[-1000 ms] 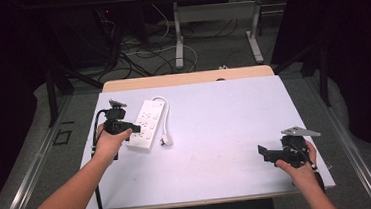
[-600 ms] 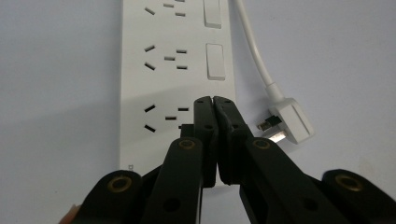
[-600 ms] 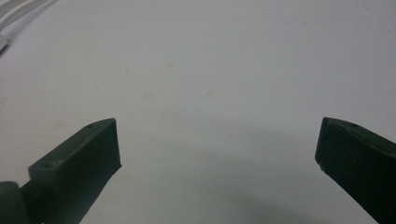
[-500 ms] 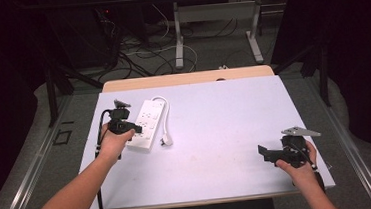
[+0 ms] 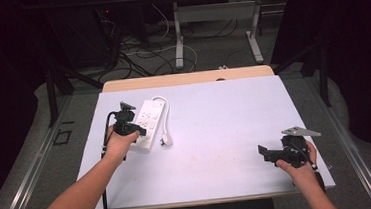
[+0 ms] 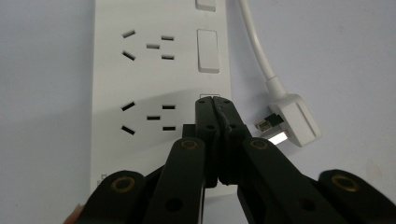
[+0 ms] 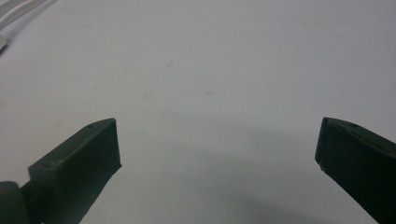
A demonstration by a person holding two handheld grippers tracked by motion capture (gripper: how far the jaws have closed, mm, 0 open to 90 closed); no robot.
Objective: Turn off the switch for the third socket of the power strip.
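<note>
A white power strip (image 5: 150, 118) lies at the left of the pale table (image 5: 225, 126), its cord looping to a white plug (image 5: 167, 140) beside it. My left gripper (image 5: 134, 132) is shut with nothing between its jaws, over the strip's near end. In the left gripper view the closed tips (image 6: 214, 99) cover a rocker switch on the power strip (image 6: 149, 79), with a second switch (image 6: 208, 50) beyond and the plug (image 6: 294, 119) to the right. Whether the tips touch the strip I cannot tell. My right gripper (image 5: 266, 152) is open over bare table at the near right (image 7: 217, 140).
A wooden edge (image 5: 186, 78) runs along the table's far side. Beyond it on the floor are cables (image 5: 144, 52) and another table's legs (image 5: 178, 35). A grey plate (image 5: 301, 132) sits on top of the right gripper.
My left gripper has edged a little to the right and nearer, along the power strip. The right hand and its gripper have stayed still.
</note>
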